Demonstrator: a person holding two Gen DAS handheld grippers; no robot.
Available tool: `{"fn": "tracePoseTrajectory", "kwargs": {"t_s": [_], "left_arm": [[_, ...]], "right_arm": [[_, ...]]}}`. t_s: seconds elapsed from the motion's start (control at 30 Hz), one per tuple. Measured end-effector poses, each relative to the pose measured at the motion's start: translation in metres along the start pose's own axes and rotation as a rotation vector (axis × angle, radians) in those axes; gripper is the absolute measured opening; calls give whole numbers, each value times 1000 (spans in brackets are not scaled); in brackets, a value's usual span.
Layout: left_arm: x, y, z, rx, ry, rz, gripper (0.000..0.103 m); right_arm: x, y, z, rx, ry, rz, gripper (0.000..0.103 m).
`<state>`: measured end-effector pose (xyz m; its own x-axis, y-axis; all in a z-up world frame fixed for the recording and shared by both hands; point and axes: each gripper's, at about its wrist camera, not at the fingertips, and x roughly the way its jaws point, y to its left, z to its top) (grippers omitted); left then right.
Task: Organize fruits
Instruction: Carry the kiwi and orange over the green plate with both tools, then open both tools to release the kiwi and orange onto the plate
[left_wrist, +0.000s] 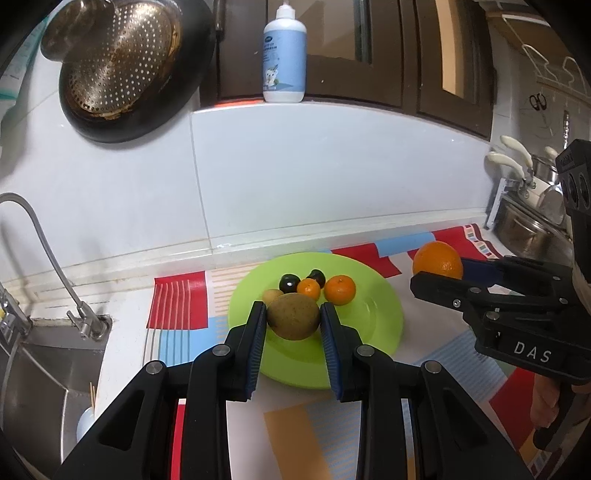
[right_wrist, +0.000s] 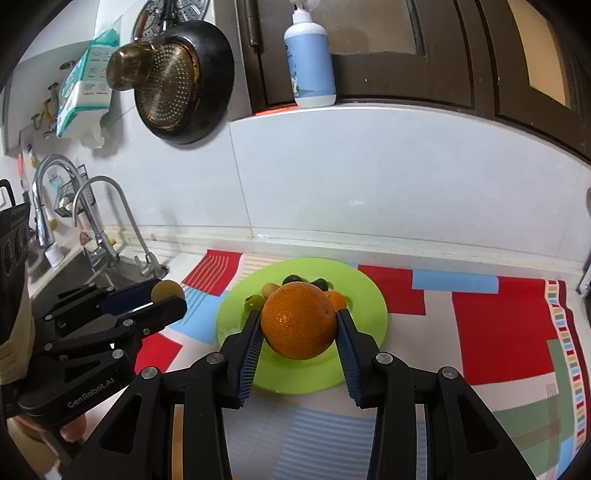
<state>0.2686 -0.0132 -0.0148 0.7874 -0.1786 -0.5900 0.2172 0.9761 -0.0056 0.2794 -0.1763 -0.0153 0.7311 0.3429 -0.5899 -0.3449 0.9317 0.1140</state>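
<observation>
The large orange hid most of the plate's fruit behind it at twelve o'clock. The bottle top was cut off. The sink ran past nine o'clock.

I see a lime-green plate on a cloth patterned in red, light blue, white and orange blocks with stripes. My left claw, black with blue pads, frames a brownish-green fruit; my right claw frames a bright orange.
</observation>
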Motion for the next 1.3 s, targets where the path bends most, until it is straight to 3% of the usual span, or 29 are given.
{"fn": "tracePoseTrajectory", "kwargs": {"t_s": [0.4,1.0,1.3], "left_arm": [[42,13,3,-36,47,-13,30],[110,19,-17,-41,201,-24,30],[112,18,-14,-39,184,-20,35]], "right_arm": [[44,-11,5,26,50,2,41],[106,-27,-10,69,170,-1,41],[112,-28,-12,76,186,-5,41]]}}
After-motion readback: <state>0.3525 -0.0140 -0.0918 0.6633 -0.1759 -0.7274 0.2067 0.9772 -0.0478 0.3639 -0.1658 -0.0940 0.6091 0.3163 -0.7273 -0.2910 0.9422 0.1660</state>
